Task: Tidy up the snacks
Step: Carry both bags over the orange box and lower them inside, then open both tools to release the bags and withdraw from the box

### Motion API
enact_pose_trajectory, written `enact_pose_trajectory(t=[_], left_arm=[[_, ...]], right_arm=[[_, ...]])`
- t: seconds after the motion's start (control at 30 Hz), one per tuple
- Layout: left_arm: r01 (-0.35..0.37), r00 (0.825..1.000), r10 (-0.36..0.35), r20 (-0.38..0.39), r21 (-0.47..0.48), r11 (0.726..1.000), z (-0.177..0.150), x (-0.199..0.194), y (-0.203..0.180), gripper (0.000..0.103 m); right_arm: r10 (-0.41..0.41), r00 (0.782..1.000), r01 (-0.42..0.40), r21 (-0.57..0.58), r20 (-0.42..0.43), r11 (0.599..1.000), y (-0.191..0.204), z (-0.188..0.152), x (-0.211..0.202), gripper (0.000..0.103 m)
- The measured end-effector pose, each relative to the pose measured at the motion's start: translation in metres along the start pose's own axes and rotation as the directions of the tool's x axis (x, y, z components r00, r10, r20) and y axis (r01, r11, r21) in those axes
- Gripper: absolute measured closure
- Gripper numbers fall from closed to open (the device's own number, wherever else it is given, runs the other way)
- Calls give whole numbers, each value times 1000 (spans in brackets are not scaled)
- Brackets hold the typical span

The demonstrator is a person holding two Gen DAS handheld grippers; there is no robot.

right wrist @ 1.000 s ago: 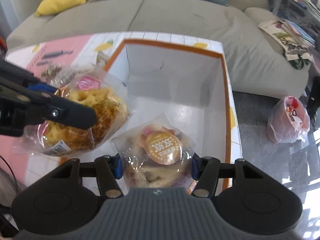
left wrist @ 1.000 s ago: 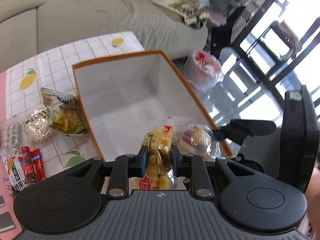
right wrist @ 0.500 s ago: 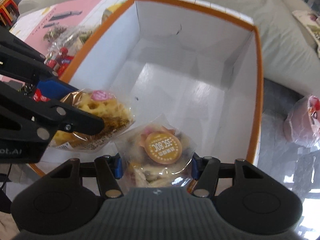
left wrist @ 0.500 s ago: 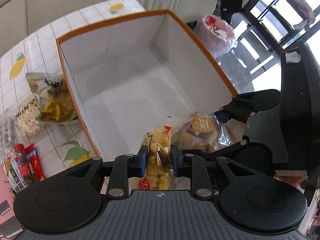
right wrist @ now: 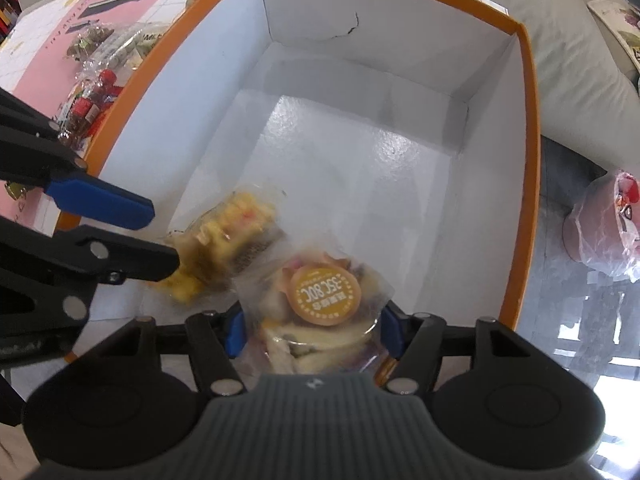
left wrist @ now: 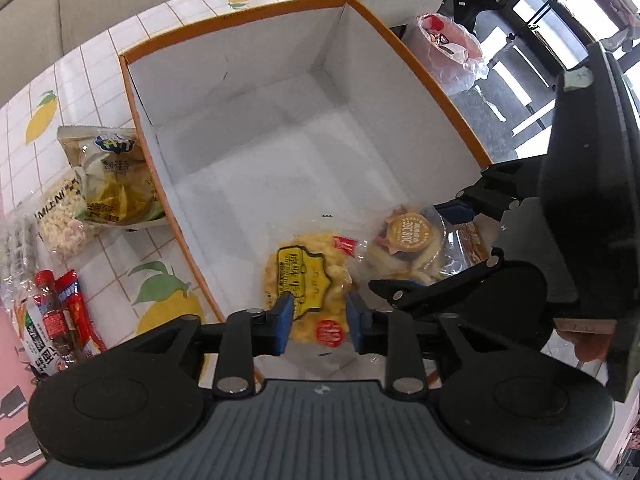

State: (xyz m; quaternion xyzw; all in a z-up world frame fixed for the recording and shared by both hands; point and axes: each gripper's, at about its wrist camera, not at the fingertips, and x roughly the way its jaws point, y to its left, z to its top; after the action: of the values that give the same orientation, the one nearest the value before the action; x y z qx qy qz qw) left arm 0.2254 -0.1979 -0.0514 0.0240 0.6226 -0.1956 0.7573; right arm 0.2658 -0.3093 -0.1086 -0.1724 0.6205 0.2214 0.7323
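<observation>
Releasing two snack packets into the orange-rimmed box [left wrist: 416, 60]: the left gripper [left wrist: 320, 316] is opening around a yellow packet [left wrist: 308, 280], the right gripper [right wrist: 312, 326] opening around a sticker-topped pastry packet [right wrist: 320, 300], both at the box's near end. Next, judging by this, both lift clear toward remaining snacks [left wrist: 100, 176] left of the box.

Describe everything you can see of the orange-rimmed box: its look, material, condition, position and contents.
The orange-rimmed box is a deep, open-topped rectangular carton, apparently cardboard, white inside with creased corner folds and a small dark crack-like mark on its far wall. It stands upright on a lemon-print tablecloth. Near its front wall, two clear-wrapped snacks are inside: a yellow snack pack and a pastry pack with a round gold sticker. The rest is empty.
</observation>
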Motion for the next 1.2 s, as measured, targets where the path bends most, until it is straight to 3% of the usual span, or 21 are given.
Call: enact_pose_trajectory(t=[0.33, 0.6, 0.73, 0.9, 1.1, 1.2], left_arm=[[31, 996, -30, 88, -11, 999, -11, -47, 7, 44], [74, 970, -58, 234, -60, 995, -52, -102, 36, 41], [26, 943, 4, 332, -86, 996, -82, -127, 56, 41], [4, 912, 61, 405, -159, 987, -123, -147, 85, 41], [-27, 886, 147, 439, -269, 963, -169, -154, 126, 41], [-49, 871, 199, 450, -323, 945, -192, -153, 147, 49]], right_arm=[[-27, 999, 27, 8, 25, 1000, 6, 2, -30, 30], [-81, 986, 72, 69, 148, 995, 25, -15, -80, 29], [-98, 953, 55, 154, 286, 986, 48, -29, -106, 24], [-58, 900, -49, 233, 432, 971, 91, -46, -127, 23], [-53, 852, -118, 290, 521, 950, 154, -52, -121, 23], [-67, 833, -123, 302, 550, 945, 185, -52, -116, 19]])
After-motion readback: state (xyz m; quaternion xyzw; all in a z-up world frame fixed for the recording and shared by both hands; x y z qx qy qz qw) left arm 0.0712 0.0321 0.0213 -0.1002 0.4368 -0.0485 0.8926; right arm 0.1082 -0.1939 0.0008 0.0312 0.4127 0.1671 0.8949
